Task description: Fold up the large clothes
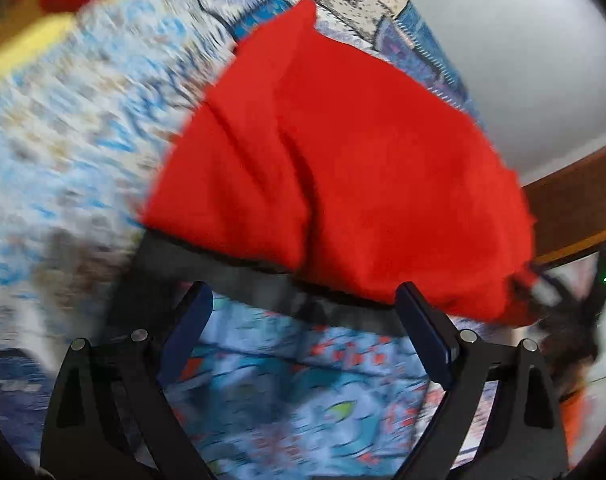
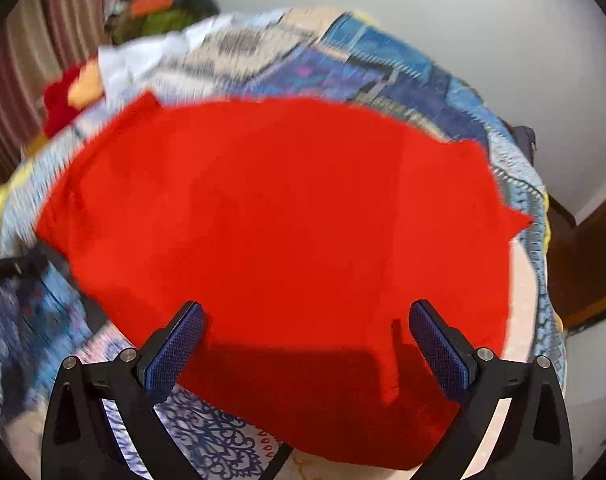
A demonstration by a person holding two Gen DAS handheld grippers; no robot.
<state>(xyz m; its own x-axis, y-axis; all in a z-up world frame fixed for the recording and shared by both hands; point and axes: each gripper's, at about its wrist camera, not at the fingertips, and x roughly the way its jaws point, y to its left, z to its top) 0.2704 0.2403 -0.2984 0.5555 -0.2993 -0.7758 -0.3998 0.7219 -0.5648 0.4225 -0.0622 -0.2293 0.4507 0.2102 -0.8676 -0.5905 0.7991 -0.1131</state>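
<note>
Mid-fold on the red garment (image 2: pixel 279 240) spread over the patterned bedspread (image 1: pixel 83 128): left gripper (image 1: pixel 303 320) and right gripper (image 2: pixel 307 332) both spread, empty; next, grab an edge.

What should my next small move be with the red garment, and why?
Probably bring the right gripper down onto the near edge of the red garment and close on it. Both grippers are open and hold nothing, and the garment lies spread over the patterned bedsheet. In the left wrist view the left gripper sits at the garment's dark hem, so it could pinch there too. Motion blur hides finer detail.
</note>
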